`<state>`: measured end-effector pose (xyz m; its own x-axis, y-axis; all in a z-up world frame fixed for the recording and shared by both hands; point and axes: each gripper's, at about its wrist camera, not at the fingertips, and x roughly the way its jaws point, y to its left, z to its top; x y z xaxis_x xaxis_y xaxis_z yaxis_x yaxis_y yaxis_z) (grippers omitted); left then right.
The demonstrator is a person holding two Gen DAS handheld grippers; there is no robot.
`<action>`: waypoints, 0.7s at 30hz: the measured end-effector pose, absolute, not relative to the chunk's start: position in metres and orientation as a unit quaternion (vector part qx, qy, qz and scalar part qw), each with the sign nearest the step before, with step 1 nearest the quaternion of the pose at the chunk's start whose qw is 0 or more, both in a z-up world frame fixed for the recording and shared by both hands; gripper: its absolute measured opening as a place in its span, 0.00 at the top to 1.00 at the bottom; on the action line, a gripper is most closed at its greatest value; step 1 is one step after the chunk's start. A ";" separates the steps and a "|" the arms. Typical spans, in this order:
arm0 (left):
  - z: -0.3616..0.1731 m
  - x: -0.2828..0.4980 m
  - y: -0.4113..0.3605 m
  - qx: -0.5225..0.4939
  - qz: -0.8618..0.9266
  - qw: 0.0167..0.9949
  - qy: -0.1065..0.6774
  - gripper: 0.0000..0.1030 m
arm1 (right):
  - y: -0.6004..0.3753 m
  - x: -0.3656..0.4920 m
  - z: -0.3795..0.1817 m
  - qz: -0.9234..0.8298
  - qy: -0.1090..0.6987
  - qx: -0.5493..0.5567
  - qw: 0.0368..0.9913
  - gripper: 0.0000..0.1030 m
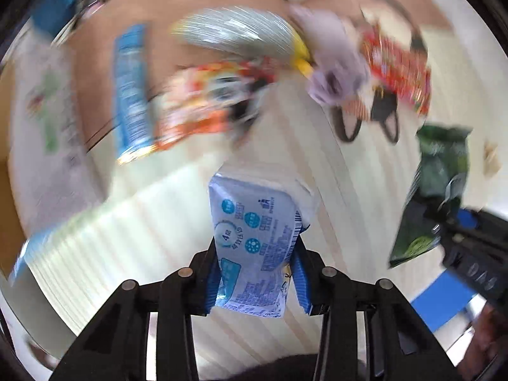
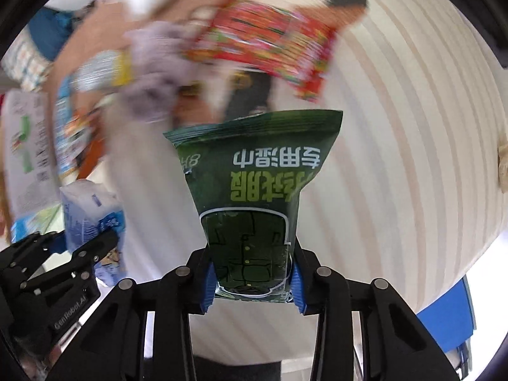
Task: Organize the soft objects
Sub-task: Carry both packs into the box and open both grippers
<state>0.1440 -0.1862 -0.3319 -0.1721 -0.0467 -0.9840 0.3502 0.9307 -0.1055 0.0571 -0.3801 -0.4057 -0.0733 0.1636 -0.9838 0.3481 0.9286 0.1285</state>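
A: Both tongs are loaded. The left gripper [image 1: 255, 273] is clamped on a pale blue wipes pack [image 1: 254, 238], and the right gripper [image 2: 252, 276] is clamped on a dark green wipes pack [image 2: 254, 190]. Each pack is pinched across its near end between the blue pads, and its long axis runs straight out ahead of the fingers.

B: So neither pack rests on anything?

A: It seems not. Both stick out forward, clear of the striped cloth [image 2: 397, 158] beneath. From the right wrist the blue pack shows low at the left, with the other tongs around it, so the two arms sit side by side and near each other.

B: Where would the packs go?

A: The pile of soft things lies ahead of both: a red snack bag [image 2: 270, 44], a lilac cloth [image 1: 336, 73], an orange packet [image 1: 203, 104], a blue tube [image 1: 130, 92]. The left arm looks nearer the orange packet, the right nearer the red bag. The blur is heavy there, so which items touch is hard to say.

B: Any room to move?

A: The striped cloth is bare to the right of the green pack, out to where the brown floor [image 1: 133, 9] begins. That side likely offers the easiest set-down; the left side is crowded with a white carton [image 2: 28, 146].
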 end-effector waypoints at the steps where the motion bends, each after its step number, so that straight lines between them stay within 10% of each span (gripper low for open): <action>1: -0.310 0.147 -0.161 0.070 -0.150 0.648 0.743 0.65 | -0.371 0.059 -0.395 -0.058 0.726 0.172 0.663 0.62; 11: -0.178 0.216 0.023 -0.084 -0.087 0.728 0.675 0.65 | -0.204 0.149 -0.272 0.103 0.674 0.116 0.723 0.62; 21: -0.278 0.334 0.125 -0.149 -0.010 0.672 0.726 0.65 | -0.034 0.316 -0.294 0.118 0.700 0.059 0.702 0.62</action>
<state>0.3339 0.1250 -0.2782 -0.0532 -0.2300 -0.9717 -0.2032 0.9552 -0.2150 0.3162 -0.0344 -0.2943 -0.0078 0.2490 -0.9685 -0.0828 0.9650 0.2488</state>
